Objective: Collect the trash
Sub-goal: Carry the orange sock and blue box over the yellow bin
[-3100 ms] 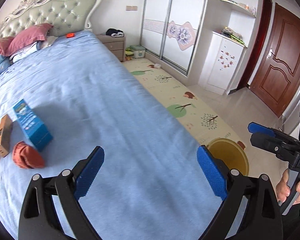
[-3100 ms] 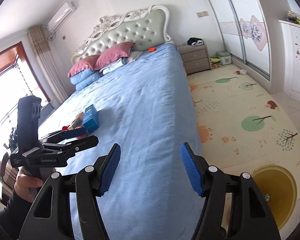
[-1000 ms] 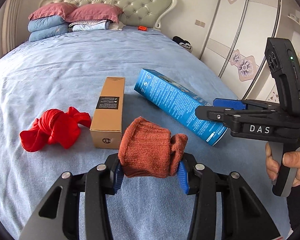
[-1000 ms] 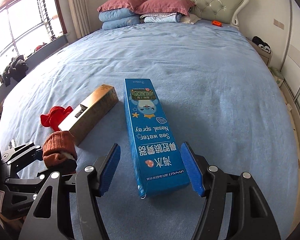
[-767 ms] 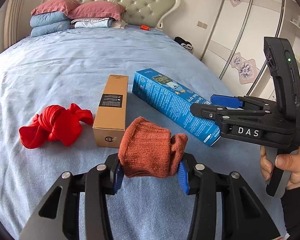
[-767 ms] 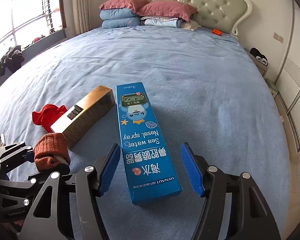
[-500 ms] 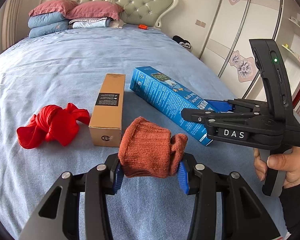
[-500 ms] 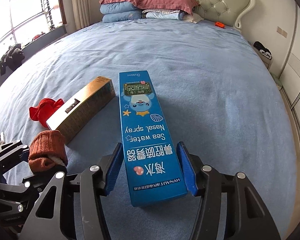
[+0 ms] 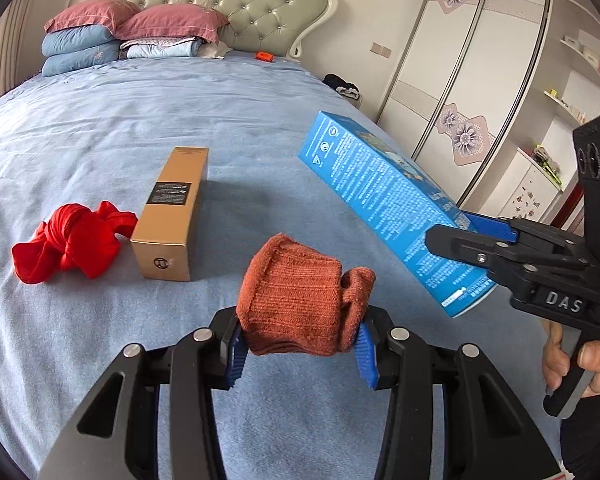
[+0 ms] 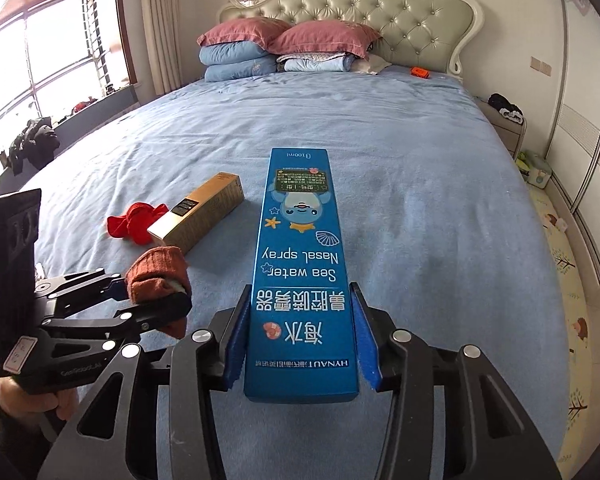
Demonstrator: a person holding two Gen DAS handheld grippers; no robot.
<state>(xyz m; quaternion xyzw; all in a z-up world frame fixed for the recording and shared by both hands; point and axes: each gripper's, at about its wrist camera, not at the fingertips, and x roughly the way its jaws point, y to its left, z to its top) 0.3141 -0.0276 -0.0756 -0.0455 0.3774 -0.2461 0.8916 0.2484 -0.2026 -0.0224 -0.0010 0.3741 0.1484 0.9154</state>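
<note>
My left gripper (image 9: 300,354) is shut on a rust-orange knitted sock (image 9: 300,300) and holds it above the blue bed (image 9: 180,112). My right gripper (image 10: 300,348) is shut on the near end of a long blue nasal spray box (image 10: 300,264), lifted off the bed and tilted up; the box also shows in the left wrist view (image 9: 384,200). A tan cardboard box (image 9: 172,208) and a crumpled red cloth (image 9: 68,244) lie on the bed to the left. The left gripper and sock (image 10: 156,268) show in the right wrist view.
Pillows (image 9: 132,28) and folded bedding are stacked at the padded headboard (image 10: 340,4). A small orange item (image 10: 420,72) lies near them. A nightstand (image 10: 508,128), a play mat (image 10: 568,264) and wardrobe doors (image 9: 472,80) are to the right of the bed.
My right gripper has closed fully on the blue box and lifted it off the bed, its far end tilting up. My left gripper still holds the sock.
</note>
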